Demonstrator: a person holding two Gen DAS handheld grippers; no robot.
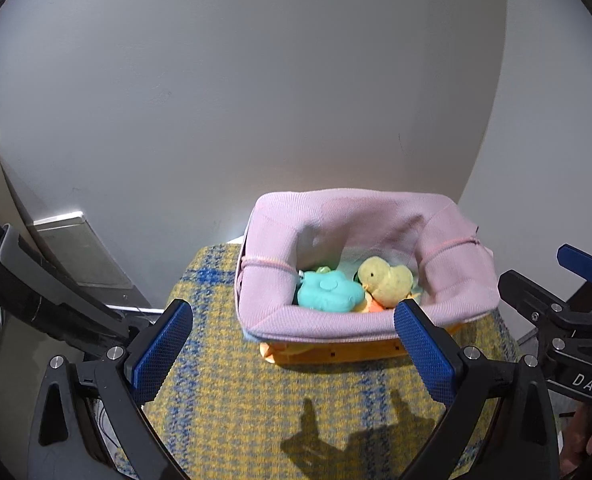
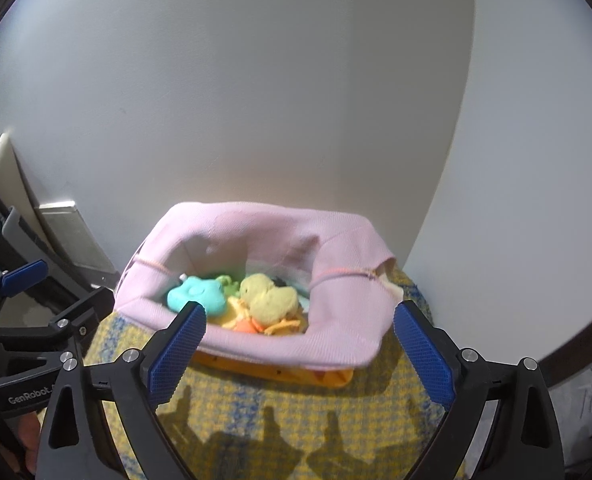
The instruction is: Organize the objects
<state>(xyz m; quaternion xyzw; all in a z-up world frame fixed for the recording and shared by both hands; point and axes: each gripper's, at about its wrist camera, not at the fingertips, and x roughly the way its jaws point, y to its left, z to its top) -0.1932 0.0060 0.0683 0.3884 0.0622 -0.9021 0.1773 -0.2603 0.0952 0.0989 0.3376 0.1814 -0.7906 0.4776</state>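
Left gripper [image 1: 294, 342] – blue ribbed pads spread wide, nothing between them, hanging over the yellow-and-blue checked woven cloth [image 1: 224, 392] that covers the surface below. Shadows of the fingers fall on the cloth just under it.

Right gripper [image 2: 297, 346] – jaws likewise wide apart and empty, over the same cloth. Each gripper shows at the edge of the other's view, so the two sit side by side, near but not touching.

Just ahead of both sets of fingertips: a soft pink knitted fabric basket [image 1: 359, 216] with a rolled-over rim, resting on the cloth. The left gripper's right-hand pad overlaps the near rim in its view; contact cannot be judged. An orange base [image 1: 335, 354] shows under the basket's near edge – box or tray, hard to say.

Inside the basket, beyond the near rim: a turquoise flower-shaped soft toy [image 1: 327, 290] toward the left, a yellow plush chick [image 1: 385, 278] beside it on the right, the two touching. Orange and yellow bits [image 2: 268, 324] lie under the chick, too jumbled to identify.

Beyond the basket: plain white wall [image 1: 256, 80]. Far left, a pale flat panel [image 1: 76, 248] leans at the wall's foot.
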